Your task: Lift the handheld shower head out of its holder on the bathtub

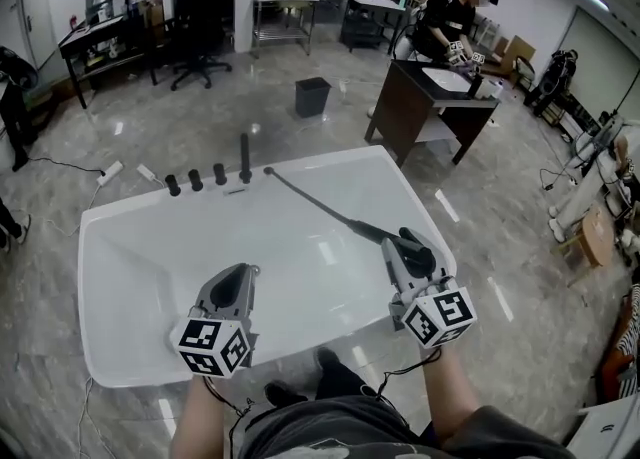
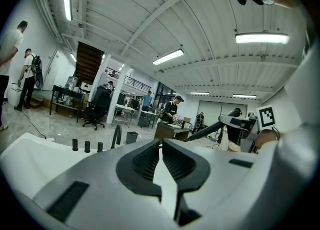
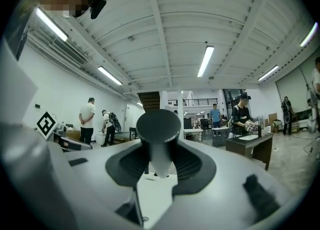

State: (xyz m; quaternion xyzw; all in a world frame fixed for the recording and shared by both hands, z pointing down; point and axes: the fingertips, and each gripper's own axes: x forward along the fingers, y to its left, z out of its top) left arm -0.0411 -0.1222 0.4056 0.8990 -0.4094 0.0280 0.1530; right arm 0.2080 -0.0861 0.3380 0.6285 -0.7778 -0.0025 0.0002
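The black handheld shower head (image 1: 402, 240) is up over the right side of the white bathtub (image 1: 120, 232), and my right gripper (image 1: 410, 249) is shut on its handle. Its black hose (image 1: 315, 202) runs back to the tub's far deck near the faucet spout (image 1: 245, 157). In the right gripper view the round dark end of the shower head (image 3: 158, 129) stands between the pads of the right gripper (image 3: 159, 163). My left gripper (image 1: 240, 275) hovers over the tub's near left with nothing in it, its jaws together. In the left gripper view the left gripper (image 2: 161, 150) points toward the shower head (image 2: 210, 129).
Three black knobs (image 1: 196, 180) stand left of the spout on the tub deck. Beyond the tub are a black bin (image 1: 312, 97), a dark desk (image 1: 430, 107) with a person (image 1: 450, 17) working at it, an office chair (image 1: 200, 47) and floor cables (image 1: 110, 172).
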